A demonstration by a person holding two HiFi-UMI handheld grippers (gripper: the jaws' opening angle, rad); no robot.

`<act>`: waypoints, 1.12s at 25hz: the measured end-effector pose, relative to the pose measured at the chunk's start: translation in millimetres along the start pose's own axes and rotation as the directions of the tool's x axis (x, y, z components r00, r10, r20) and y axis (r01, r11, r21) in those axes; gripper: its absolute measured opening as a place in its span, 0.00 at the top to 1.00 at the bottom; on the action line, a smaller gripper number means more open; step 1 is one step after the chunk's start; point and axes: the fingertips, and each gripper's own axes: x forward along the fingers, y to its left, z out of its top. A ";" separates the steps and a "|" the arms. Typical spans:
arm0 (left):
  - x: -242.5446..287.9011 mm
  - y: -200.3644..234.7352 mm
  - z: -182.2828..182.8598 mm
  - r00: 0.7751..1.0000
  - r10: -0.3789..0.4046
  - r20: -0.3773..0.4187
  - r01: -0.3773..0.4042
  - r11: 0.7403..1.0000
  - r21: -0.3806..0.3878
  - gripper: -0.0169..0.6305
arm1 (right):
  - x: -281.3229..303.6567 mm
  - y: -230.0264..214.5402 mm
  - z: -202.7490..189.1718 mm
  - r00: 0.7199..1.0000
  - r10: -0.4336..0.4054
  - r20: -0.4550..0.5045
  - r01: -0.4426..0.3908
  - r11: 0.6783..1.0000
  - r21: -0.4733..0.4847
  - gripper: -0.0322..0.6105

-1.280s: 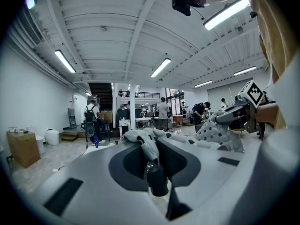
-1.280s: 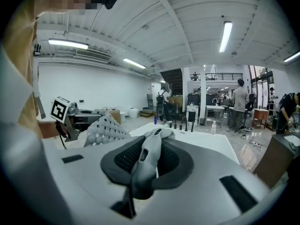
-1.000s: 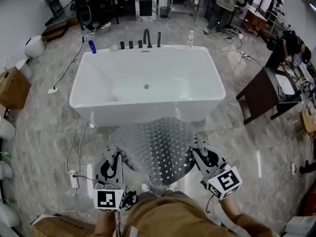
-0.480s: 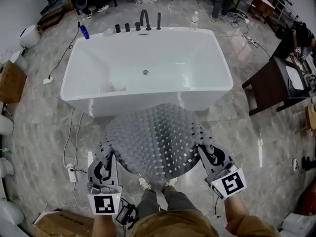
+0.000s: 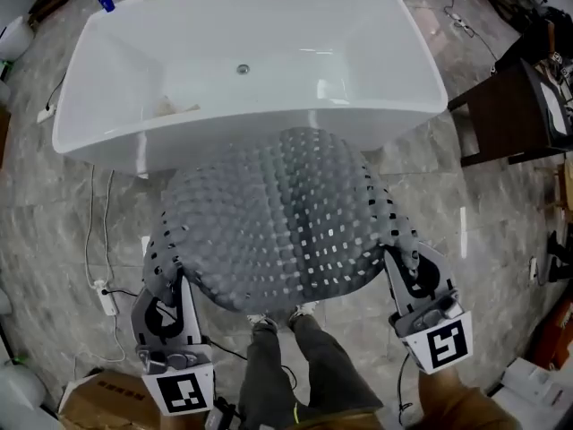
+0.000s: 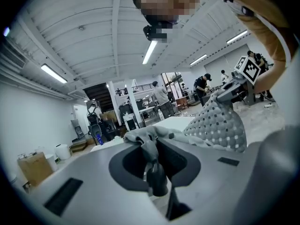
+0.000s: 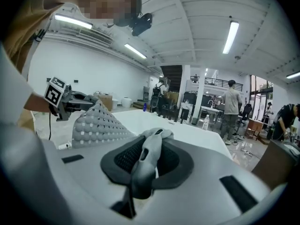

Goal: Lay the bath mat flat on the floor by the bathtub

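Now you hold the bath mat (image 5: 277, 222) by its two near corners, one in each gripper. Your left gripper (image 5: 166, 276) has its jaws narrow, pinched on the folded left corner. Your right gripper (image 5: 399, 251) is pinched the same way on the right corner. Between them the mat bulges up in a dome rather than lying flat. In the head view its far edge overlaps the bathtub (image 5: 224, 146) wall; you cannot tell whether it touches. Your shoes (image 5: 269, 322) stand at the mat's near edge. Open floor (image 5: 483, 213) runs from the mat's right edge to the dark table (image 5: 510, 106). On the left, a power strip (image 5: 106, 298) and its cable lie near the left corner. A cardboard box (image 5: 85, 406) sits just beside your left gripper.
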 end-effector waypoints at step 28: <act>78.3 -78.6 -221.0 0.999 -0.022 -0.030 0.024 0.998 0.060 0.90 | 98.0 29.6 -224.0 0.997 -0.062 0.041 0.064 0.997 -0.040 0.86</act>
